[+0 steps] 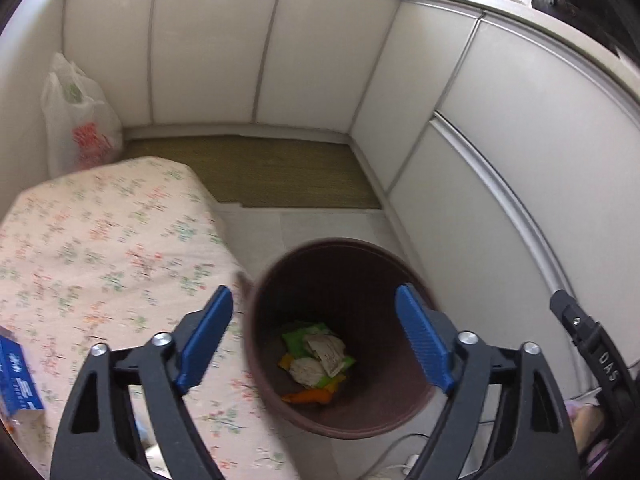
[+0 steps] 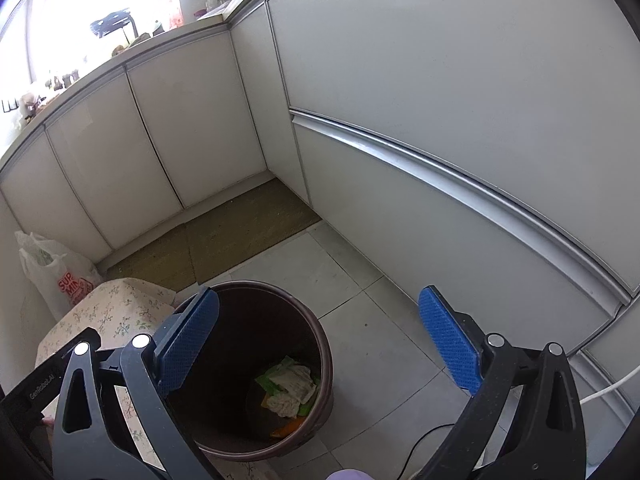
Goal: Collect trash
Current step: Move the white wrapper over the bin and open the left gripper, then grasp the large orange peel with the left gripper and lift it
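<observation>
Left gripper (image 1: 314, 338) spread wide, empty, over brown trash bin (image 1: 276, 320) at lower centre; crumpled wrappers (image 1: 318, 356) inside. Right gripper (image 2: 318, 344) also spread, empty.

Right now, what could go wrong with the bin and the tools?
1. The left tool hangs open over the bin, right beside the flowered cloth; a bump could tip the bin and spill the trash.
2. A white cable and a dark one lie on the floor near the bin; a foot might catch them.
</observation>
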The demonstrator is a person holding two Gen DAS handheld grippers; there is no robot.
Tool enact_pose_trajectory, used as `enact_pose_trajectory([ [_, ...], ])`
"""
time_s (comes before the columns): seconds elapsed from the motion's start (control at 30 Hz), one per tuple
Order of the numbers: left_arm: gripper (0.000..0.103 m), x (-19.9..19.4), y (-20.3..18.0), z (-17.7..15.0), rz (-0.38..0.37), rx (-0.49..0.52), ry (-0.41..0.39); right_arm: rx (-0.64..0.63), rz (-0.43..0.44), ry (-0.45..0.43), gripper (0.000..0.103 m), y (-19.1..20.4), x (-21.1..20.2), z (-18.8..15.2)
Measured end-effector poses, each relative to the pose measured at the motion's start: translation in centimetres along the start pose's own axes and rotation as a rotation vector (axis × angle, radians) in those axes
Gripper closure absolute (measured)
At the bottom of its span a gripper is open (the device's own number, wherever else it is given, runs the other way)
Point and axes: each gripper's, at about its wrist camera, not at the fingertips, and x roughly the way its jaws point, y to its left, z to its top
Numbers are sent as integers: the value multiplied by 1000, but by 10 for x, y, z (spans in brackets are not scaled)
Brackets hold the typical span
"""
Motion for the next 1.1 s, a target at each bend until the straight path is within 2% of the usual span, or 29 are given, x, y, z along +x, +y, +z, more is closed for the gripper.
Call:
enact_pose_trajectory([
  [0.07,12,-5,5,-4,14,2,-10,-29,10,15,7,9,2,-3],
  [0.27,11,-19,32,-22,77,-11,0,-158,43,44,7,47,2,-18],
  [0.43,11,-45,73,-43,139,-39,-29,-254,80,83,7,79,2,-35],
  [0.53,11,-67,104,-60,189,-47,-53,-305,106,110,7,97,2,-45],
  [0.7,11,-102,168,-87,274,-95,-48,-379,184,179,7,132,2,-64],
  [0.83,11,-134,224,-108,321,-171,-22,-431,248,235,7,159,3,-81],
  [0.93,11,-157,266,-128,355,-265,-12,-474,281,269,7,179,3,-95],
  [1.0,11,-166,291,-141,403,-319,9,-502,297,281,7,192,2,-106],
  [1.1,12,-164,325,-162,527,-351,95,-554,310,293,7,212,-1,-121],
])
